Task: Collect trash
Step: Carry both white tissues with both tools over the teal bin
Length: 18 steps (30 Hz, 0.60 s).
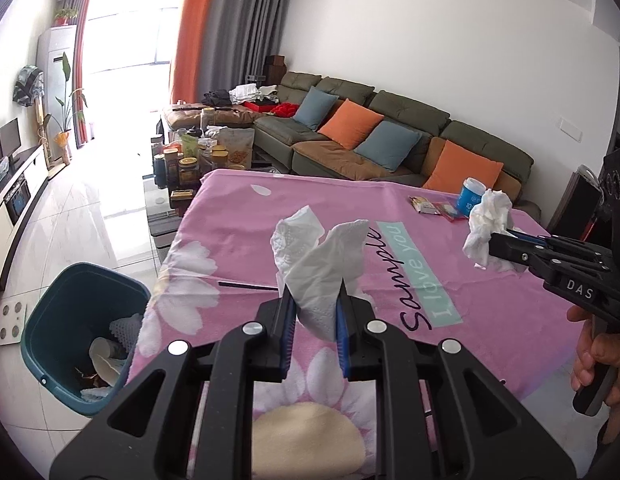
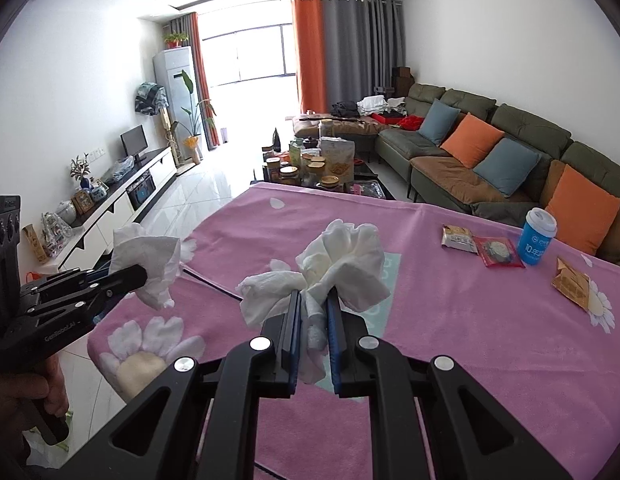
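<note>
crumpled white tissue (image 1: pixel 321 268) in left gripper (image 1: pixel 311 292), wadded tissue (image 2: pixel 341 268) in right gripper (image 2: pixel 313 300)

We count two crumpled tissues (image 2: pixel 341 264) (image 2: pixel 148 264), one blue cup (image 2: pixel 535 236), three snack packets (image 2: pixel 457 239) (image 2: pixel 499 252) (image 2: pixel 571 282), four sofa cushions (image 2: pixel 471 140) and one teal bin (image 1: pixel 70 320).
</note>
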Each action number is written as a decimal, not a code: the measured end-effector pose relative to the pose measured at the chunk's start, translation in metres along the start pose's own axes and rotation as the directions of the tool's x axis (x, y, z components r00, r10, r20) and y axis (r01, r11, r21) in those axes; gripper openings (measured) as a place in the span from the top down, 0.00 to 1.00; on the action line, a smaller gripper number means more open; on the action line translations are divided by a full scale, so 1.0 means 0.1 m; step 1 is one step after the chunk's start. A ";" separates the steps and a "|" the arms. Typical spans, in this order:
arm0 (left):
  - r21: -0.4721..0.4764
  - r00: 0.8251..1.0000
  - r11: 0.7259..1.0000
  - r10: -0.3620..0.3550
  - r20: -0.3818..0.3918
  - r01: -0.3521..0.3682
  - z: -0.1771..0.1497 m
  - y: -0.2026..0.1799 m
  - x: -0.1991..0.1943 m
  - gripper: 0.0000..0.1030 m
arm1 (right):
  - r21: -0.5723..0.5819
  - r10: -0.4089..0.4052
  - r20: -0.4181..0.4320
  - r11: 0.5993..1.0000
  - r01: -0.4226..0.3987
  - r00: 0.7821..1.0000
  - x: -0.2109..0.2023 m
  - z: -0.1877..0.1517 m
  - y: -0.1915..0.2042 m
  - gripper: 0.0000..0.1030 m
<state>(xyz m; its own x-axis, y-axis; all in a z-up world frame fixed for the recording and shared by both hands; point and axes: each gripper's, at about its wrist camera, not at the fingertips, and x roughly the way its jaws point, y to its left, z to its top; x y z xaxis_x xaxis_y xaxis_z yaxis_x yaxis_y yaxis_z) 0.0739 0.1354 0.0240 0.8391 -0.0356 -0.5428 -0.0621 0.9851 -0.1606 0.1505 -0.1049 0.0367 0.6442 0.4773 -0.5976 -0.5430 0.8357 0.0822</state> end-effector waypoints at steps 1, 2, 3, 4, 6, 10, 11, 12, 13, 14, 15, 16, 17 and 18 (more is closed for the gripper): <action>-0.005 1.000 1.000 0.011 0.005 -0.011 -0.01 0.04 -0.06 0.83 | -0.010 0.012 0.007 1.000 -0.012 1.000 -0.03 0.00 0.06 0.90; -0.008 1.000 1.000 0.024 0.011 -0.024 -0.03 0.08 -0.11 0.83 | -0.017 0.024 0.013 1.000 -0.024 1.000 -0.05 0.00 0.10 0.90; -0.013 0.999 0.999 0.036 0.014 -0.036 -0.04 0.12 -0.17 0.83 | -0.023 0.042 0.017 0.999 -0.041 0.999 -0.06 0.00 0.17 0.90; -0.023 0.999 0.999 0.050 0.018 -0.049 -0.06 0.17 -0.22 0.83 | -0.029 0.058 0.019 0.998 -0.058 0.998 -0.06 0.00 0.22 0.90; -0.038 0.996 0.996 0.083 0.024 -0.082 -0.08 0.28 -0.31 0.83 | -0.046 0.089 0.024 0.995 -0.088 0.996 -0.08 0.00 0.35 0.90; -0.082 0.988 0.985 0.153 0.026 -0.150 -0.16 0.55 -0.50 0.83 | -0.083 0.151 0.008 0.985 -0.150 0.988 0.02 0.04 0.60 0.90; -0.095 0.985 0.981 0.169 0.023 -0.166 -0.18 0.62 -0.53 0.83 | -0.092 0.167 0.005 0.982 -0.166 0.986 0.05 0.06 0.65 0.90; -0.109 0.983 0.978 0.184 0.020 -0.180 -0.20 0.71 -0.55 0.83 | -0.102 0.183 0.001 0.978 -0.182 0.983 0.08 0.08 0.71 0.90; -0.121 0.979 0.973 0.203 0.017 -0.199 -0.22 0.79 -0.59 0.83 | -0.114 0.195 -0.005 0.974 -0.194 0.981 0.12 0.11 0.78 0.90; -0.131 0.975 0.967 0.222 0.015 -0.219 -0.24 0.87 -0.61 0.83 | -0.124 0.204 -0.011 0.971 -0.204 0.979 0.17 0.13 0.85 0.90; -0.144 0.971 0.962 0.237 0.012 -0.233 -0.25 0.96 -0.63 0.83 | -0.130 0.217 -0.018 0.967 -0.218 0.976 0.22 0.15 0.90 0.90; -0.157 0.967 0.956 0.254 0.009 -0.250 -0.27 1.05 -0.66 0.83 | -0.137 0.234 -0.027 0.962 -0.236 0.972 0.28 0.18 0.97 0.90; -0.164 0.962 0.950 0.272 0.007 -0.268 -0.28 1.14 -0.67 0.83 | -0.146 0.245 -0.036 0.958 -0.248 0.969 0.33 0.20 1.04 0.90; -0.170 0.957 0.943 0.291 0.001 -0.286 -0.30 1.22 -0.69 0.83 | -0.154 0.255 -0.044 0.954 -0.258 0.966 0.37 0.22 1.11 0.90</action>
<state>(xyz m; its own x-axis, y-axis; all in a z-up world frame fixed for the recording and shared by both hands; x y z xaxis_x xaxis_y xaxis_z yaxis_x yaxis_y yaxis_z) -0.0074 0.2536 0.0173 0.7854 0.2525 -0.5651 -0.3909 0.9103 -0.1365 0.1258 0.0116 0.0411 0.4603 0.6619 -0.5916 -0.7673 0.6318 0.1099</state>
